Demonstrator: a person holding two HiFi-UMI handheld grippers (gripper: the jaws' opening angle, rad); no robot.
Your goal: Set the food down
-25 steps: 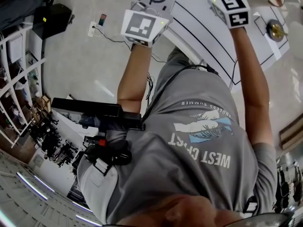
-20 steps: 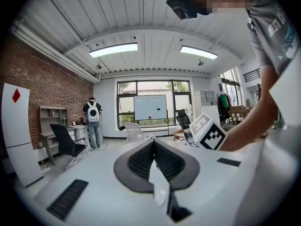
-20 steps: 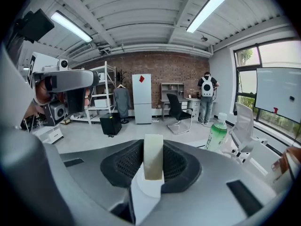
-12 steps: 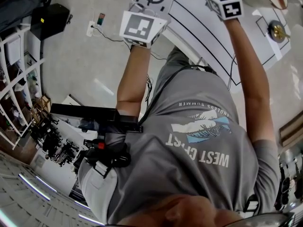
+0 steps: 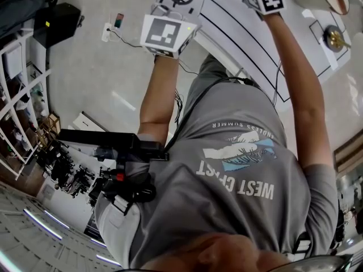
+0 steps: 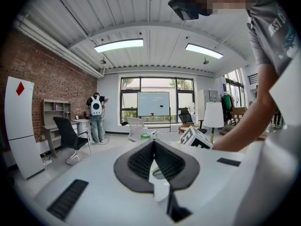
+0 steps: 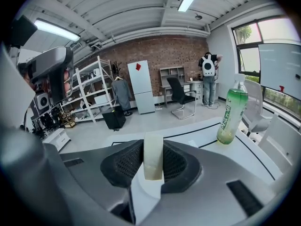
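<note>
My right claw (image 7: pixel 153 147) clamps the pale food slab (image 7: pixel 153 166), left of the green bottle (image 7: pixel 231 112) — set-down pending. Next: lower to the worktop (image 7: pixel 207 126), then release. Left claw (image 6: pixel 153 147) is together, empty.

Reference: the table (image 5: pixel 244 33). I read the bottle (image 7: pixel 232 114) standing on it, ahead and right of the right gripper (image 7: pixel 153 147). The food (image 7: pixel 153 161) sits between that gripper's jaws, above the table. The left gripper (image 6: pixel 153 142) hangs at the table's near edge.

Strip lights (image 6: pixel 118 44) glow above a brick wall (image 7: pixel 160 48) — pale floor (image 7: pixel 141 121), wide windows (image 6: pixel 178 85).
</note>
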